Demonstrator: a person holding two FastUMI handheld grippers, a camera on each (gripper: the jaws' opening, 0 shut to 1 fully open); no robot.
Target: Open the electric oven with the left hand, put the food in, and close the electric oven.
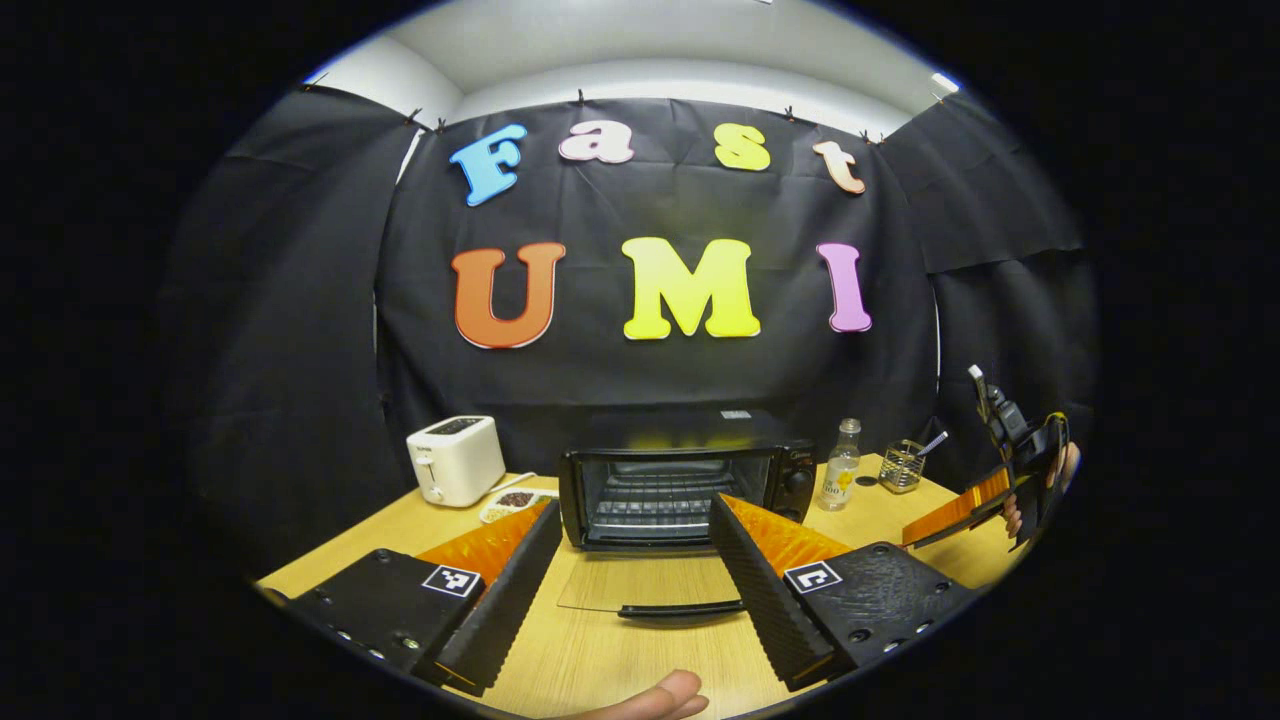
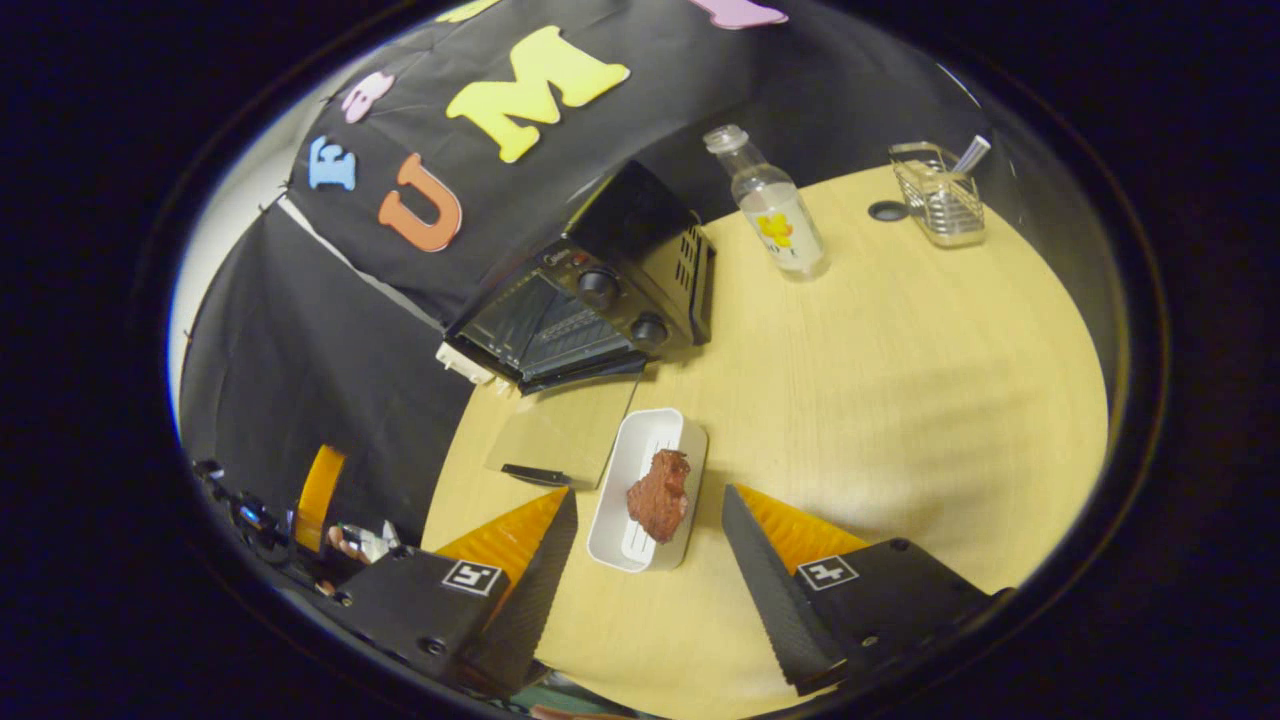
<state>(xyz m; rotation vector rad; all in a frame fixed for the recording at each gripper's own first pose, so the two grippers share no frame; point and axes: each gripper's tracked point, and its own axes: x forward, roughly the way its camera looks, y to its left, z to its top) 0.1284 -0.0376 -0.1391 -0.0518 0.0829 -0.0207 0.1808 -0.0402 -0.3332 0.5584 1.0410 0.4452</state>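
Oven [image 1: 680, 485] door's down; you're at the food step. Both fingers spread, empty. Next, close right gripper [image 2: 650, 560] on tray [image 2: 640, 500], frame bottom centre.

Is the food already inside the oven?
No: in the right gripper view the piece of food lies in the white tray on the table, in front of the oven, whose door is folded down.

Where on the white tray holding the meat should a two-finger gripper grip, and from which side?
Probably across the white tray's near short end, from above: its long walls run away from the right gripper, whose open fingers already straddle it, and the meat sits mid-tray, leaving that rim clear.
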